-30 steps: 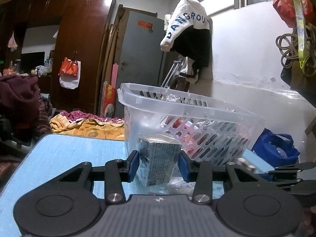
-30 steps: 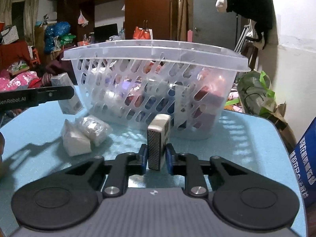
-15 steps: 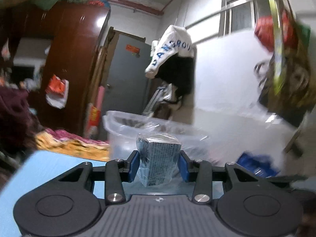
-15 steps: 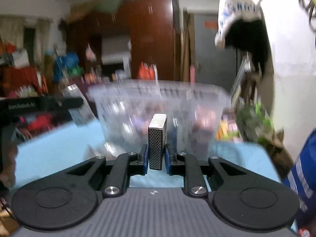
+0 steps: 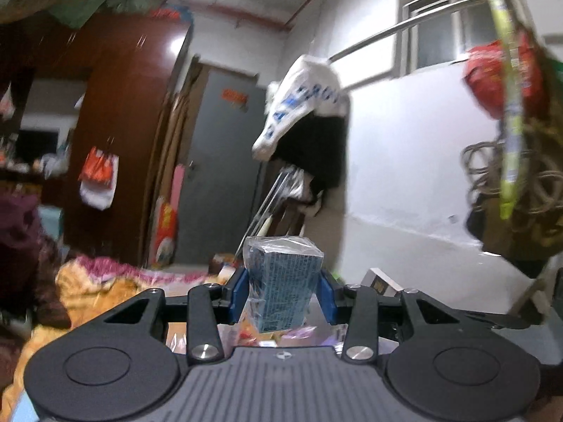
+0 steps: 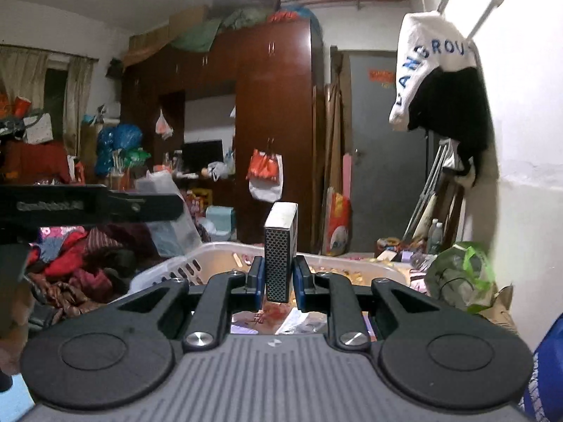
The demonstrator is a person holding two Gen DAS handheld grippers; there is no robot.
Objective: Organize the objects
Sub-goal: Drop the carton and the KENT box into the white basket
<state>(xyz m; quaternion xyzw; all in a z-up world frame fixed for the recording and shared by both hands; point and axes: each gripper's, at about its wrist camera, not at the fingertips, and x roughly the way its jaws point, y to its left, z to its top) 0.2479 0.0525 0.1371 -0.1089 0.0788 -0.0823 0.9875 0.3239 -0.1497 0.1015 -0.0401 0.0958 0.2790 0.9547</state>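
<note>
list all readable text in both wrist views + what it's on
"ANGROU": blue letters on the white hanging garment; first letter unclear, blurred in the left view.
Embossed brand on the left gripper arm: blurred, unreadable.
Print on the wrapped blue box: too small.
Orange door sign: unreadable.
Matchbox: no text visible.
</note>
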